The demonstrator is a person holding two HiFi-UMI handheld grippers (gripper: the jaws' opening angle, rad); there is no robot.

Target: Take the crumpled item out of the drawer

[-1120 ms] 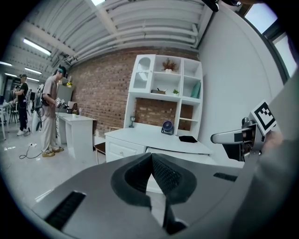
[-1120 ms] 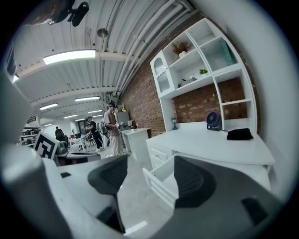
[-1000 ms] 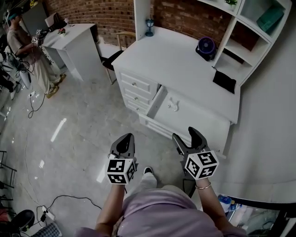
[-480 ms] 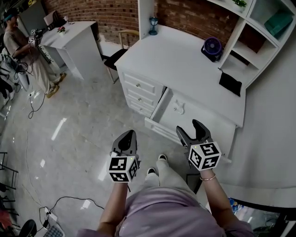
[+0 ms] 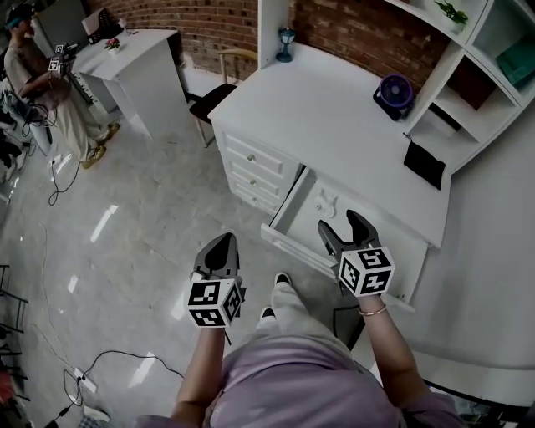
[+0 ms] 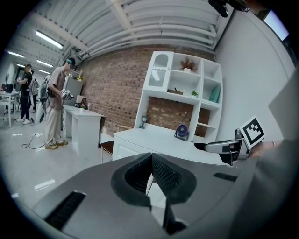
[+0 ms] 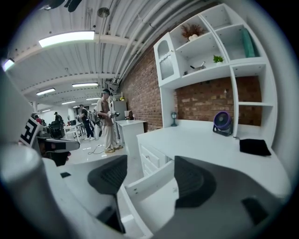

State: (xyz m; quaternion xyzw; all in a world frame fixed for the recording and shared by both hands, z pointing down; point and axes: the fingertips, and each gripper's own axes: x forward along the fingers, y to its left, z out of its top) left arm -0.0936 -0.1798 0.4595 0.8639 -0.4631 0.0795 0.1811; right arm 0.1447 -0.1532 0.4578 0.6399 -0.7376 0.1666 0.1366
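White drawer (image 5: 294, 199) stands open. Your right gripper (image 5: 343, 230) faces it, jaws apart. Left gripper (image 5: 219, 249): jaws together, empty.

White desk (image 5: 334, 125); on it purple fan (image 5: 394, 90), black pouch (image 5: 425, 164), small lantern (image 5: 287, 43)

A red brick wall (image 5: 217, 25) runs behind a white desk (image 5: 334, 117), and a white open shelf unit (image 5: 269, 29) rises along the desk's back and side. A smaller white table (image 5: 138, 67) stands well apart, with a chair (image 5: 209, 96) between them. The grey floor (image 5: 125, 209) is glossy. Strip lights (image 7: 67, 38) glow on the ribbed ceiling (image 7: 126, 28).
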